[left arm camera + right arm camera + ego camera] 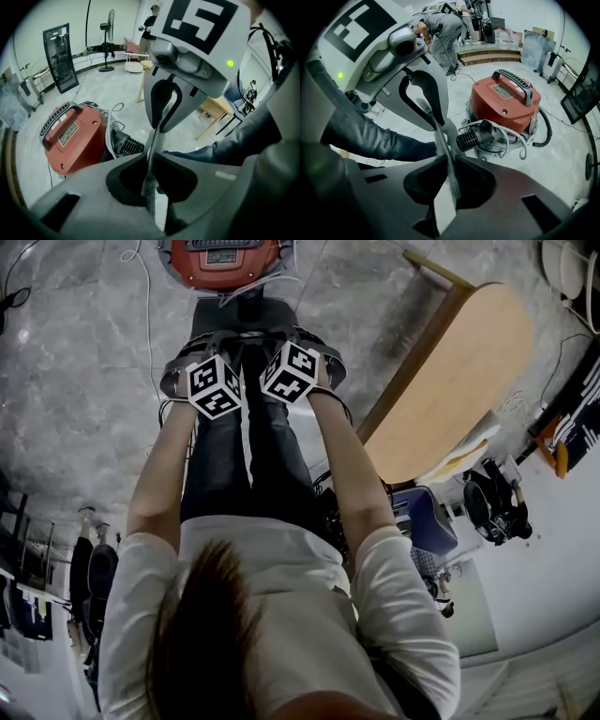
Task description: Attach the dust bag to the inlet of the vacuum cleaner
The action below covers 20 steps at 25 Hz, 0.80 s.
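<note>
The dust bag is a thin grey sheet point(150, 187) stretched edge-on between both grippers; it shows again in the right gripper view point(449, 187). My left gripper point(151, 157) is shut on one edge of it, and my right gripper point(446, 157) is shut on the opposite edge. The two grippers face each other closely, their marker cubes point(214, 385) point(292, 371) side by side above the person's legs. The red vacuum cleaner point(223, 261) point(70, 136) point(504, 105) stands on the floor just ahead. Its black ribbed inlet fitting point(472, 135) point(125, 144) points toward the grippers, a short way beyond the bag.
A white cord point(513, 136) loops around the inlet fitting and a black hose point(544, 126) curls at the vacuum's side. A wooden table point(459, 371) stands to the right. A standing fan point(110, 28), a dark panel point(60, 58) and people point(440, 28) are farther off.
</note>
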Tool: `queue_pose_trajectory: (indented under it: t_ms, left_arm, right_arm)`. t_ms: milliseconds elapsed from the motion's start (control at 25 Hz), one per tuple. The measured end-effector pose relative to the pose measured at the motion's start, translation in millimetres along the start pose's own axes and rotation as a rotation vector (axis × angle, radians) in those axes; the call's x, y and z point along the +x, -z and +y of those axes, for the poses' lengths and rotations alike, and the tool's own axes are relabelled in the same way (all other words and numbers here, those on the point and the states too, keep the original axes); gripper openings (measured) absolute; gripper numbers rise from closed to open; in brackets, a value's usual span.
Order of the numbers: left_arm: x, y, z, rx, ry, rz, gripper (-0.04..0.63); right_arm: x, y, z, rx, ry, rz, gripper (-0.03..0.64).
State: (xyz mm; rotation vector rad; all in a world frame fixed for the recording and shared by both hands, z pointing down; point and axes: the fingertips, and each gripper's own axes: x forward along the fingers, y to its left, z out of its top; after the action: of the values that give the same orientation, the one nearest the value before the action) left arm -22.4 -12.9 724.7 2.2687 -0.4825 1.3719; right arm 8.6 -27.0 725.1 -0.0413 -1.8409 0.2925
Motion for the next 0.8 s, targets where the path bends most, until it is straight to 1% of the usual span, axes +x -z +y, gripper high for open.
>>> queue_pose_trajectory:
  t_ms: [160,240,400,640,800]
  left_arm:
    - [22.7,10.2,11.0,-0.004,-0.015,-0.004,0.041]
    - [32.7,16.1,15.1,-0.003,-0.013,-0.007,0.041]
    - [44.3,22.3,21.0,0.016,-0.014,-0.015,0.041]
    - [51.5,20.4,30.3,0.072,-0.049,-0.024,0.041]
    - [53.3,18.7,34.5,0.094,-0.067,-0.029,0.043]
  right_arm:
    - [25.9,4.2,-10.3,-0.047,0.031,0.024,0.044]
    - [37.4,5.3,-13.7,-0.052,0.038,0.031,0.043]
    - [50.0,6.9,-17.1,-0.028,0.063,0.016,0.041]
    - [56.0,8.6,-25.2,0.031,0.138,-0.012,0.040]
    - [57.7,9.0,-29.1,0.060,0.163,-0.021,0.038]
